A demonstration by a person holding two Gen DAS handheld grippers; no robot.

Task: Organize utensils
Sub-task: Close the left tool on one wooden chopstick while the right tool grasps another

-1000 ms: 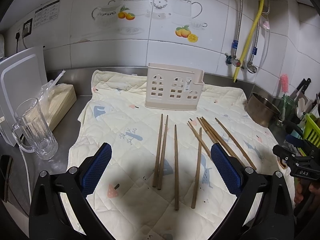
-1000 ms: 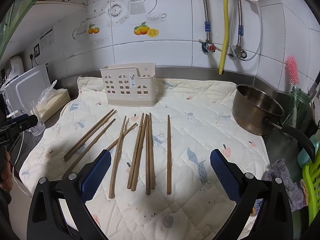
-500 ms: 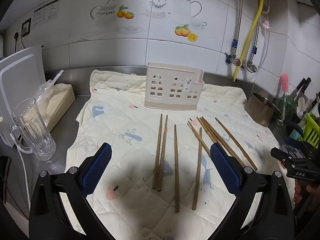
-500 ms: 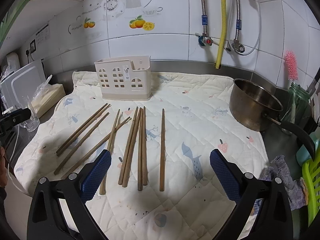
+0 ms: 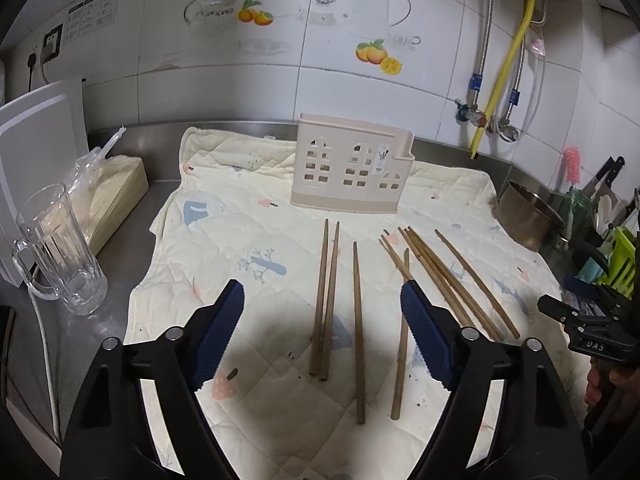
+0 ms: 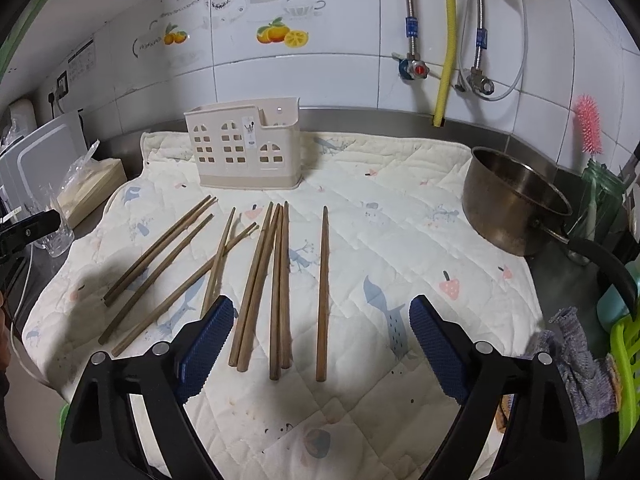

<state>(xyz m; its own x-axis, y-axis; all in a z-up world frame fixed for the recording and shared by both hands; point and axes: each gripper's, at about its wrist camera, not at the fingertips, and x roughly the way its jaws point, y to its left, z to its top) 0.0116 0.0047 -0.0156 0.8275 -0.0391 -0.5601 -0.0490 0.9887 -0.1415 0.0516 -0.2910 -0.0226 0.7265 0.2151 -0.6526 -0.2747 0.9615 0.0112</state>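
Matt wooden chopsticks (image 6: 322, 292) lie on quilted cloth (image 6: 400, 216). Behind them: a plastic holder (image 6: 244, 148) (matt) and glossy tiles (image 6: 344, 32).

A quilted mat (image 5: 256, 208) covers the middle of the counter (image 5: 132, 240). At its far side, near the wall, stands the utensil holder (image 5: 352, 168). Nearer, the chopsticks (image 6: 280, 280) lie scattered on the mat, mostly pointing toward the holder. Left of the mat stand a glass mug (image 5: 60, 252) and, behind it, a stack of packets (image 5: 116, 192) and a board (image 5: 36, 152). At the mat's right edge sits a pot (image 6: 512, 204), with a bottle brush (image 6: 588, 124) behind it.
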